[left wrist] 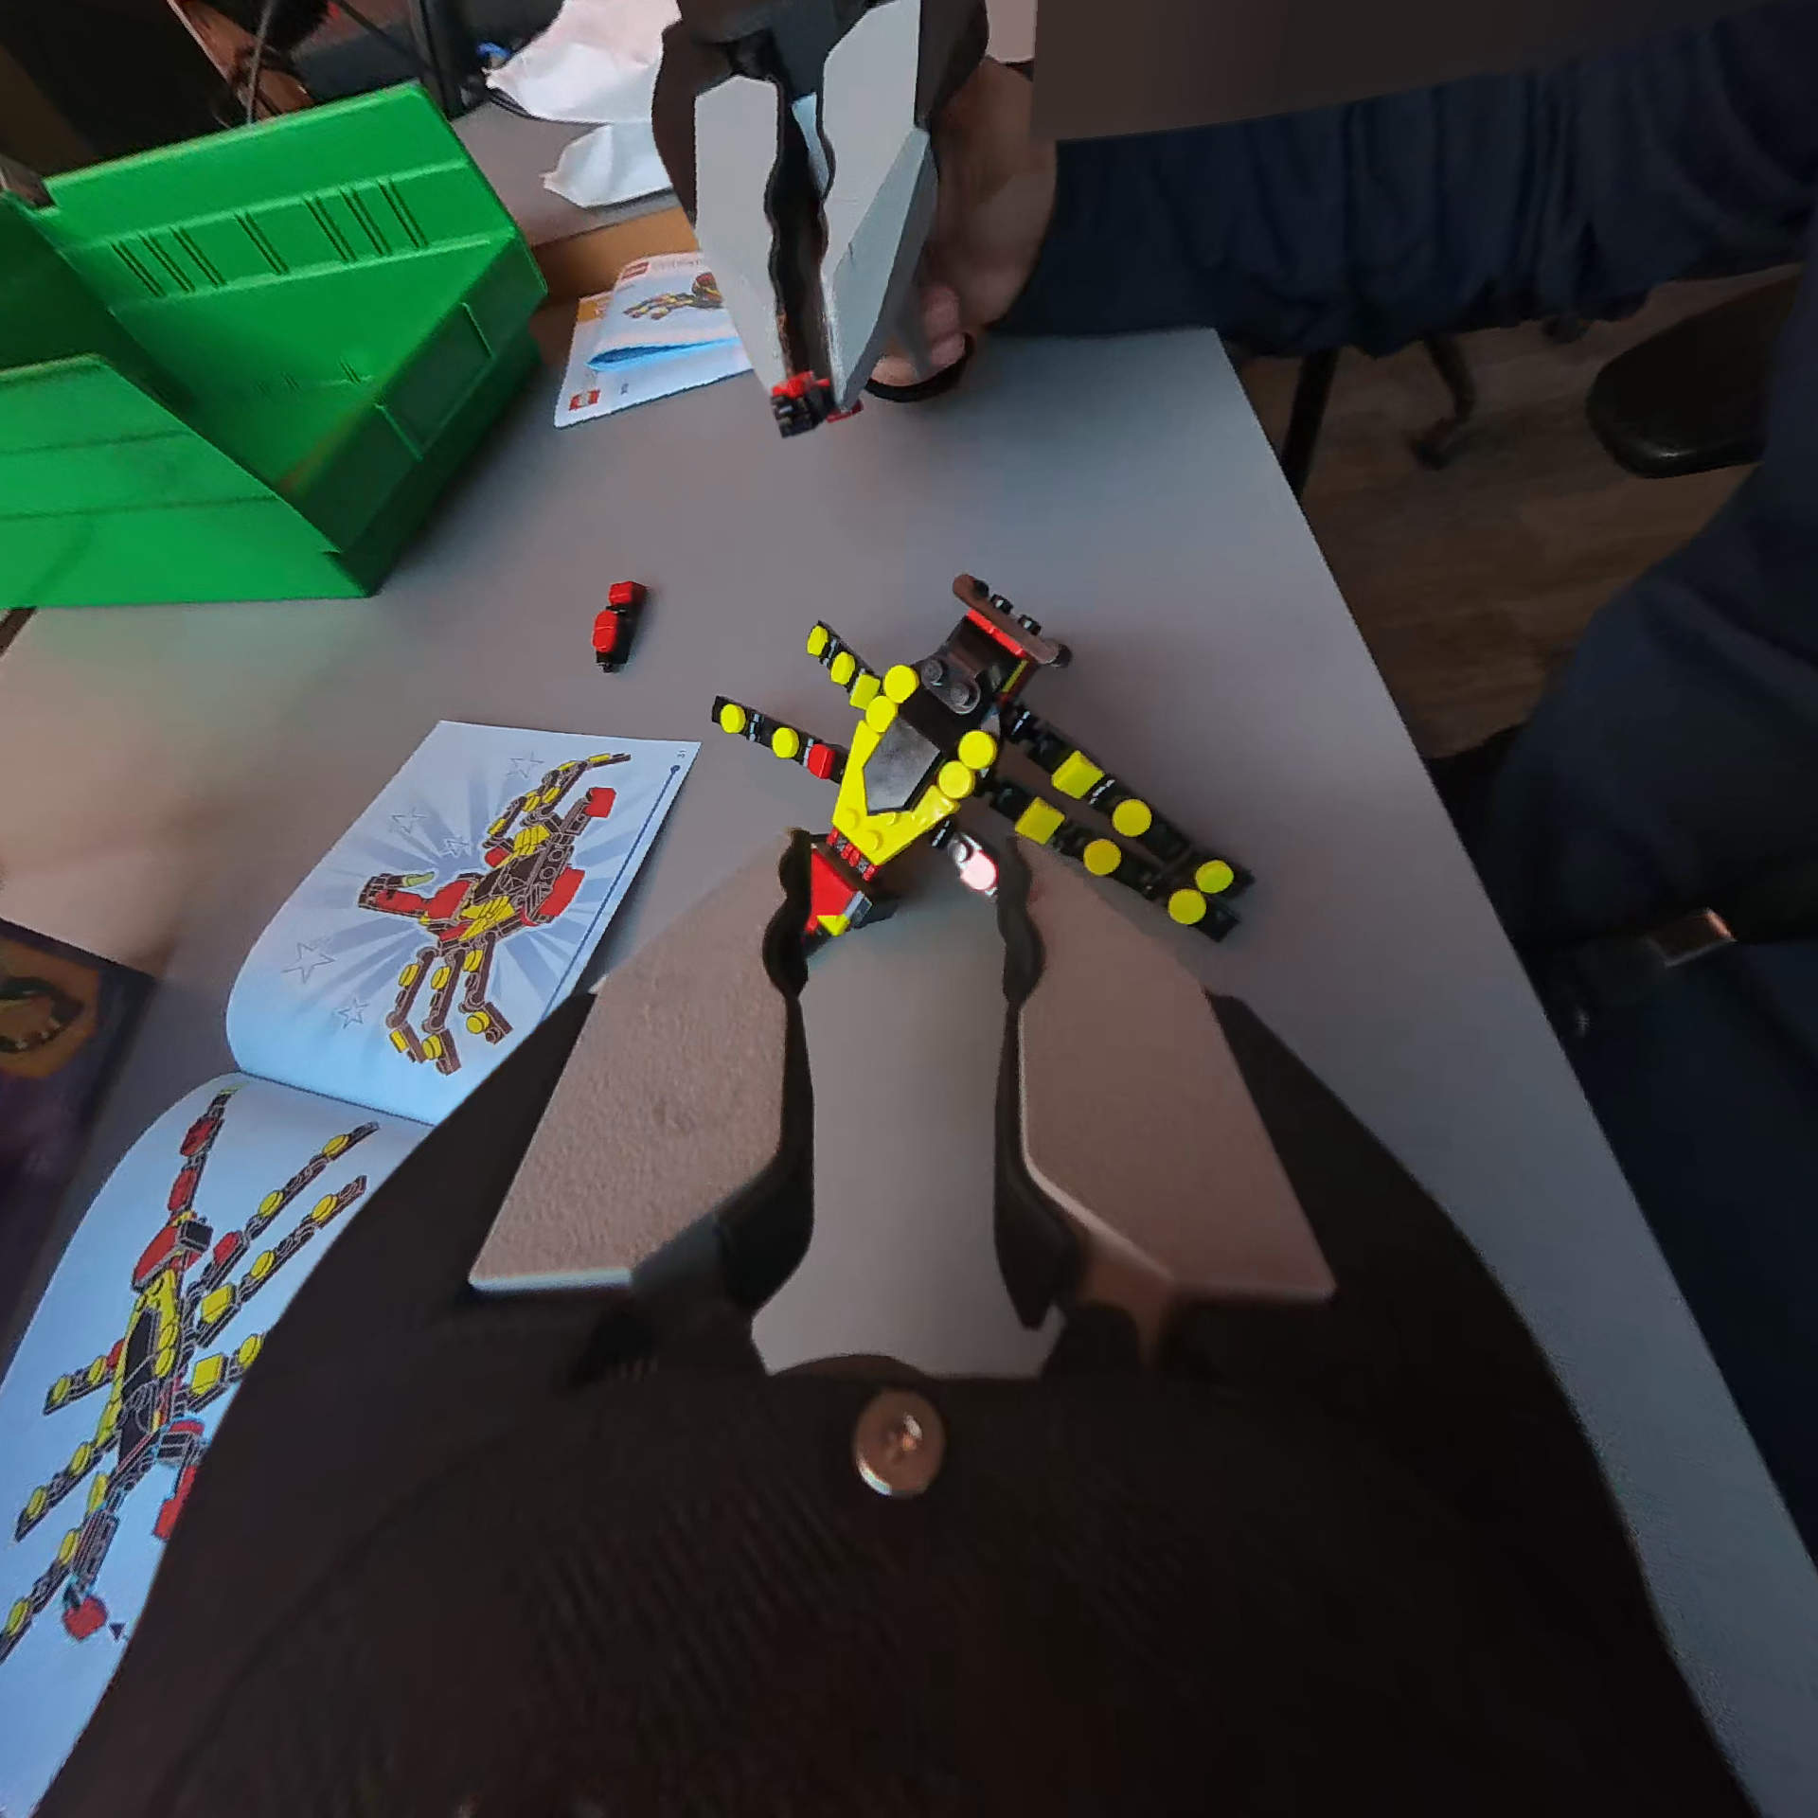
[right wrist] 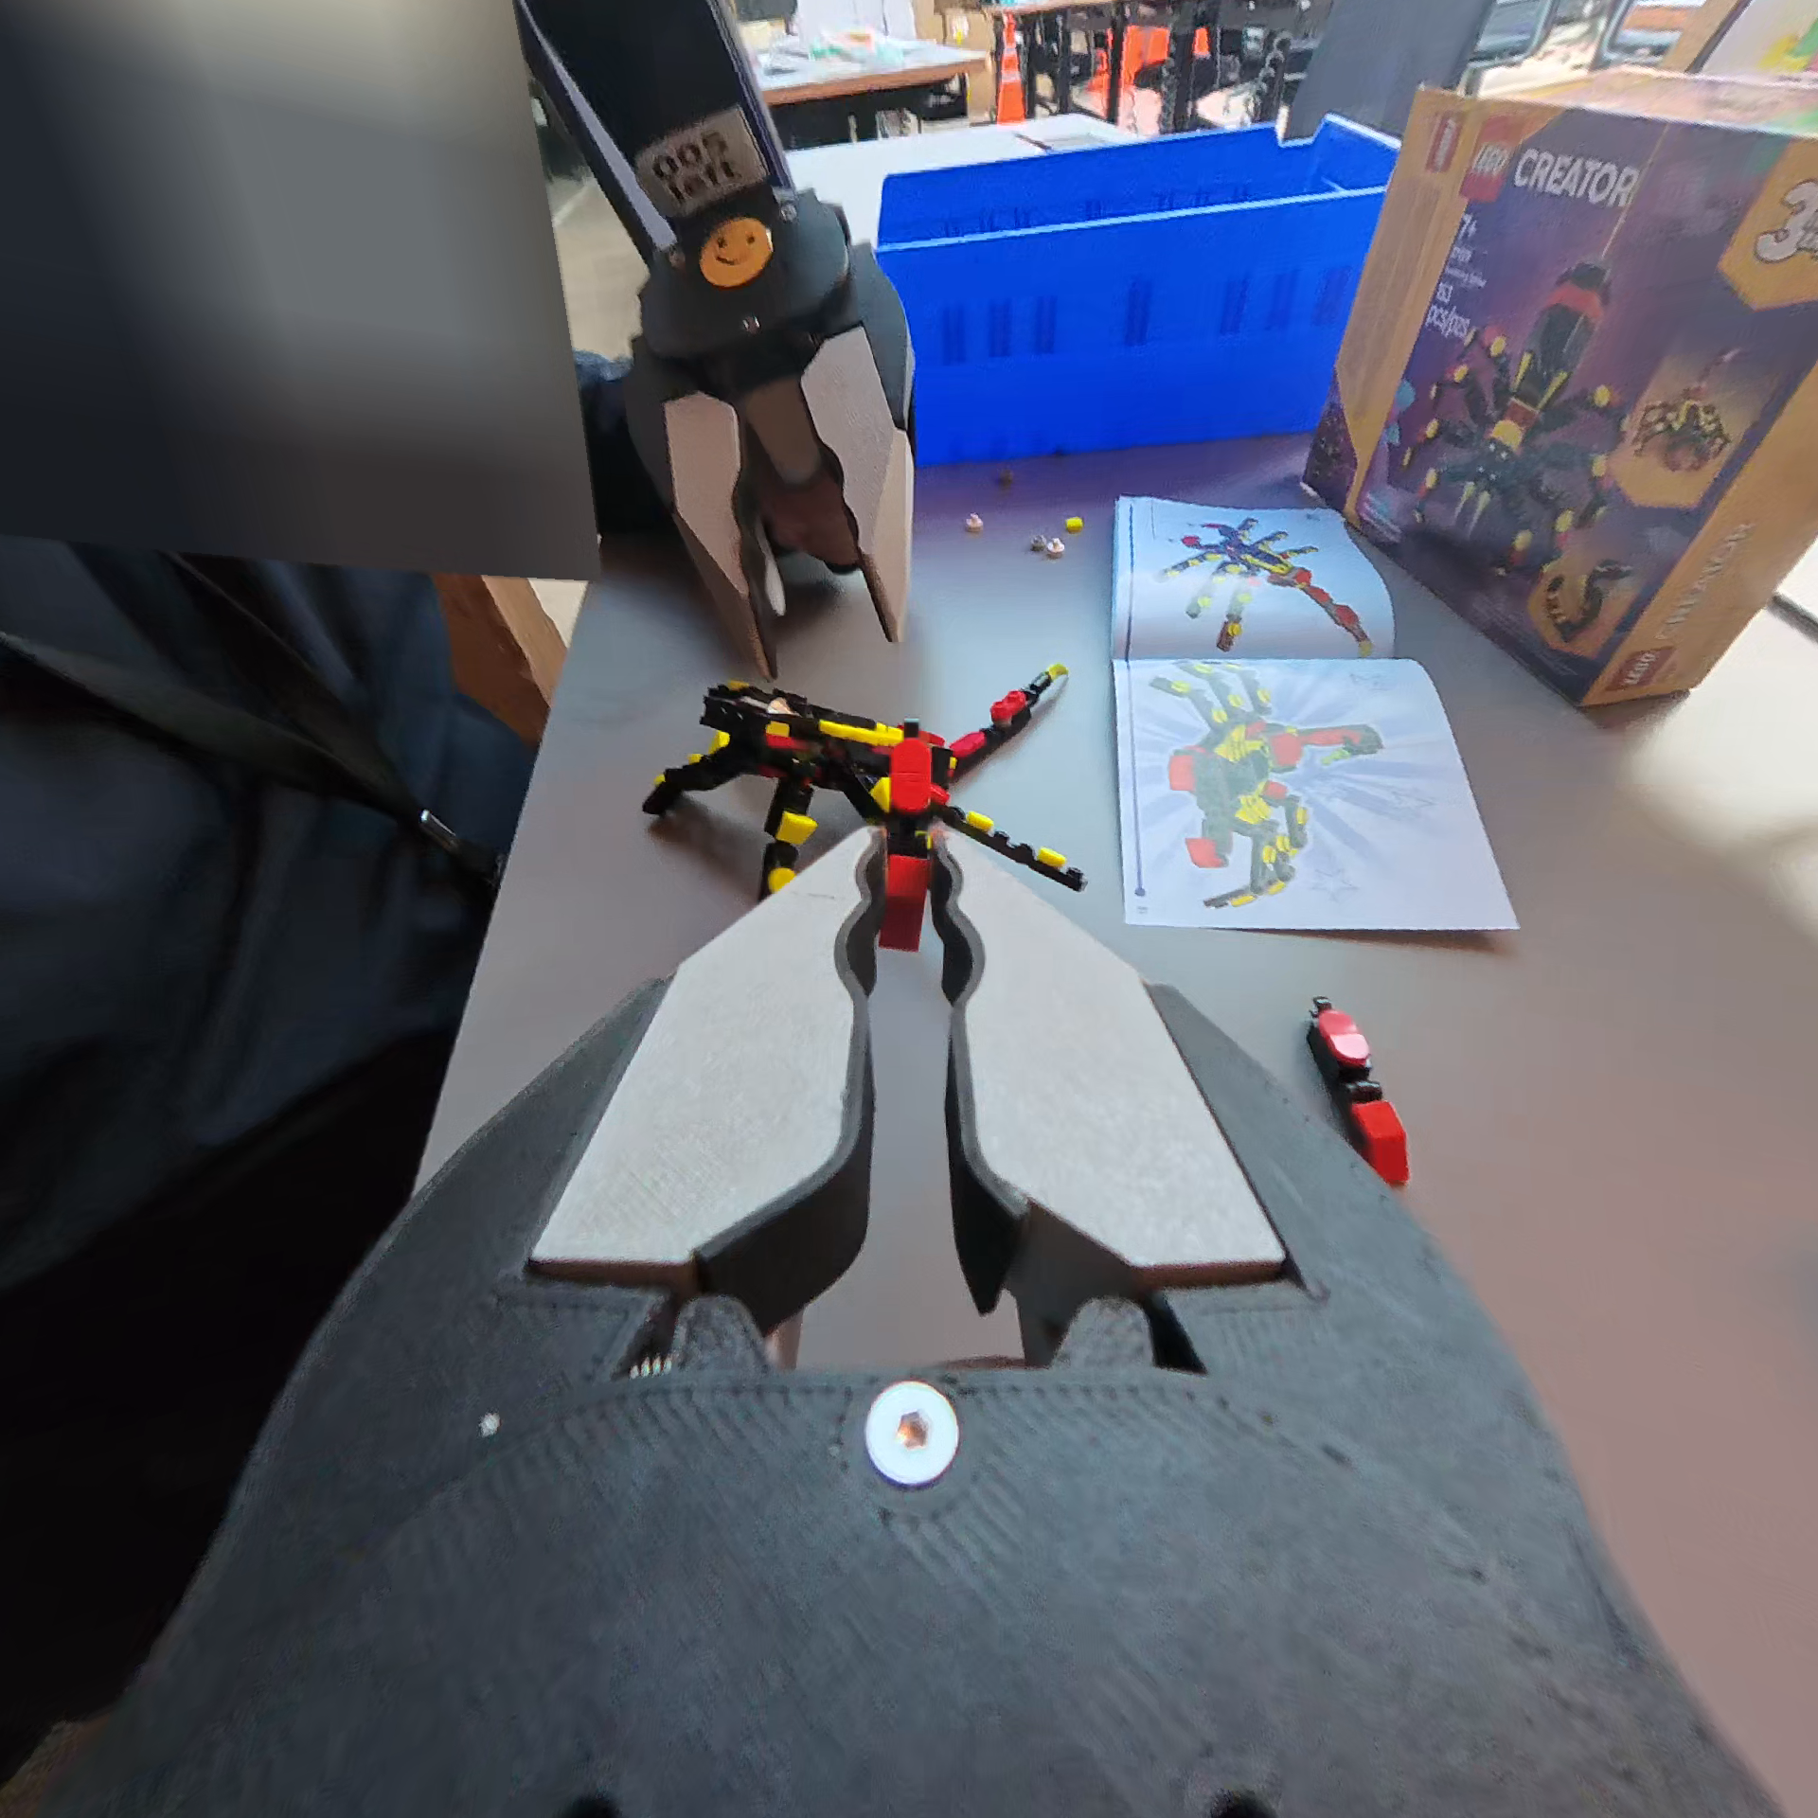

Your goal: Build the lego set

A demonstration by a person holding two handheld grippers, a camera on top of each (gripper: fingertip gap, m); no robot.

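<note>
R tongs (right wrist: 903, 866) pinch red piece (right wrist: 905, 910); L tongs (left wrist: 900, 885) agape.

The table (left wrist: 1131, 512) has a smooth, matt grey top. The lego model (left wrist: 915, 777) is glossy hard plastic in yellow, black and red, its dark centre tile catching a sheen. The left tongs (left wrist: 900, 885) have a ribbed, matt black printed-plastic body, rough tan finger faces and a shiny metal screw (left wrist: 897, 1446). The open instruction booklet (left wrist: 443, 905) is smooth printed paper. The green bin (left wrist: 256, 325) is moulded plastic with a slight gloss. The box (right wrist: 1594, 374) is printed cardboard.
</note>
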